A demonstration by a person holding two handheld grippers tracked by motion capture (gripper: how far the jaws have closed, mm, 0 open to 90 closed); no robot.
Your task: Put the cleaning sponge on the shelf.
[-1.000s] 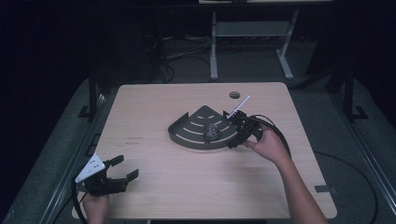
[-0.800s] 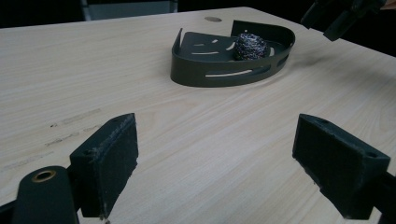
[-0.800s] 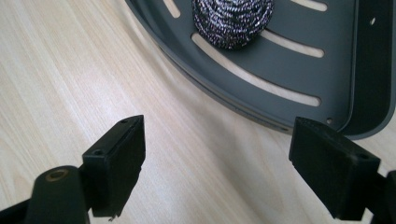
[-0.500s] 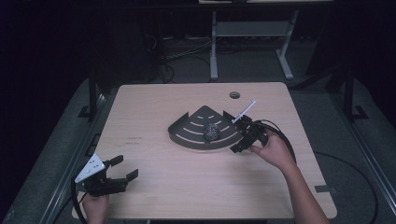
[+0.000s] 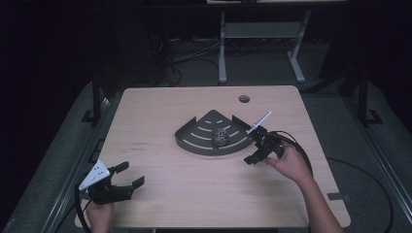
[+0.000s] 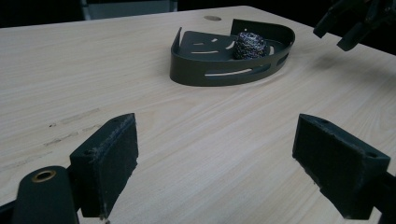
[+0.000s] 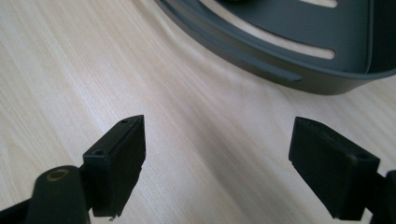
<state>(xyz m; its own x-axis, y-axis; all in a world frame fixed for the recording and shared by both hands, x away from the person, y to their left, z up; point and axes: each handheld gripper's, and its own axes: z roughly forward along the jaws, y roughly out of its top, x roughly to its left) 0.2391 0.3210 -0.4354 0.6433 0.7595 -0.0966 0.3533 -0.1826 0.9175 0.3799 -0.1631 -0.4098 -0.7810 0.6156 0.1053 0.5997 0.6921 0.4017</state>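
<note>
Where pale woodgrain shows, right hand-held gripper (image 5: 256, 154) wide, empty, beside slotted fan-shaped metal tray (image 5: 194, 143).

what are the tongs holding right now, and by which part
Nothing. The right tongs stand open beside the tray; the left tongs stand open over bare table.

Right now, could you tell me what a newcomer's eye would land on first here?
The dark fan-shaped slotted tray at the middle of the wooden table, with a steel-wool scourer inside. The right gripper hovers open beside its right corner; the left gripper waits open near the table's front left.
</note>
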